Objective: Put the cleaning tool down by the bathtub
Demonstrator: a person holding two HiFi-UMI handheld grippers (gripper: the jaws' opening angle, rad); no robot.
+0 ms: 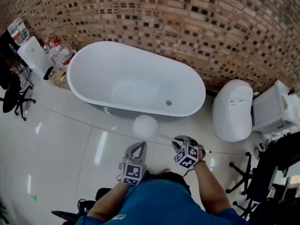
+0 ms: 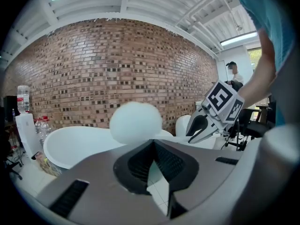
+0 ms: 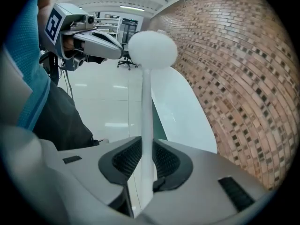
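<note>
Big white oval bathtub [image 1: 136,81] fills upper centre of frame, brick wall behind. Glossy white tiled floor [image 1: 70,139] below it. Cleaning tool [image 1: 145,125], a thin white stick w/ round fluffy white head, sits mid-frame just under the tub rim, tilted floorward, prob. for set-down. Right gripper [image 1: 179,142] is clamped on the stick. Left gripper [image 1: 139,145] has its jaws together, empty, keeping clear.

I'm looking down on a glossy white tile floor [image 1: 61,139]. A freestanding bathtub [image 1: 126,74] stands on it, a toilet [image 1: 233,109] just right of that, a black office chair [image 1: 14,95] far left.
</note>
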